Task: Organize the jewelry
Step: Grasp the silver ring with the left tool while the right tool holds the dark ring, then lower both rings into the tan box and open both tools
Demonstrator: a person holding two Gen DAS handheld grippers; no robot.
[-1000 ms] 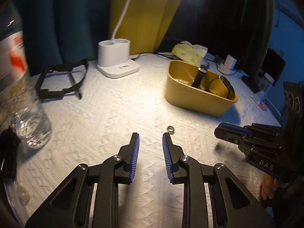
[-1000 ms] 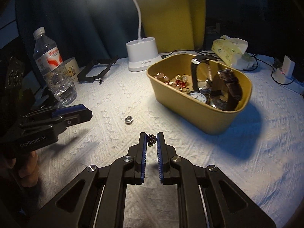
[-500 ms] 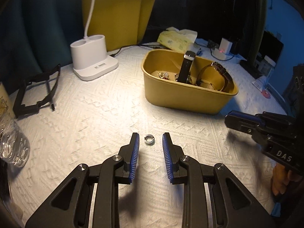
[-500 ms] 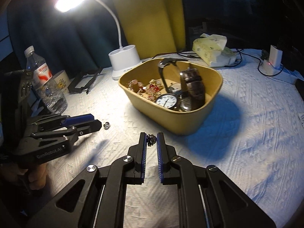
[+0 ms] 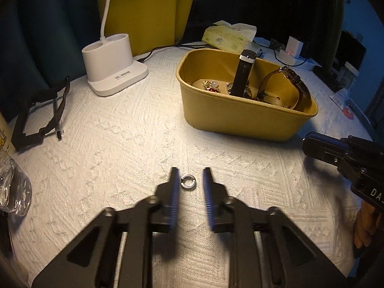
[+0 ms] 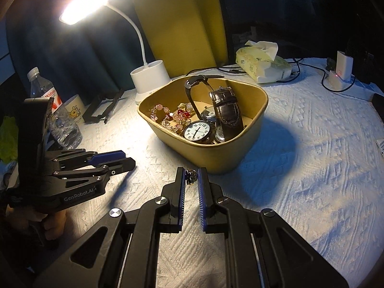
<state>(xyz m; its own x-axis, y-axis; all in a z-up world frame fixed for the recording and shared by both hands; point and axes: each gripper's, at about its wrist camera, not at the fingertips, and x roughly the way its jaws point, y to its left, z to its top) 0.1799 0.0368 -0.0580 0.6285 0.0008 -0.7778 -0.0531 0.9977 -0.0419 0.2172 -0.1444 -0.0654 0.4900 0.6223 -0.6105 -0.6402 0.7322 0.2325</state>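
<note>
Small silver ring (image 5: 188, 181) lies on the white textured tablecloth (image 5: 120, 148), between our left gripper (image 5: 189, 180) jaws, which have just been closing, blurred, pads not touching it. Right wrist view only: right gripper (image 6: 191, 176) clamped on a small dark beaded trinket (image 6: 191, 177), near the mustard oval tub (image 6: 249, 141) of watches and beads.

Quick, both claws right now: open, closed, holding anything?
Left claw: open, has just been closing around the silver ring on the cloth; pads not touching it.
Right claw: shut on a small dark ring.
</note>
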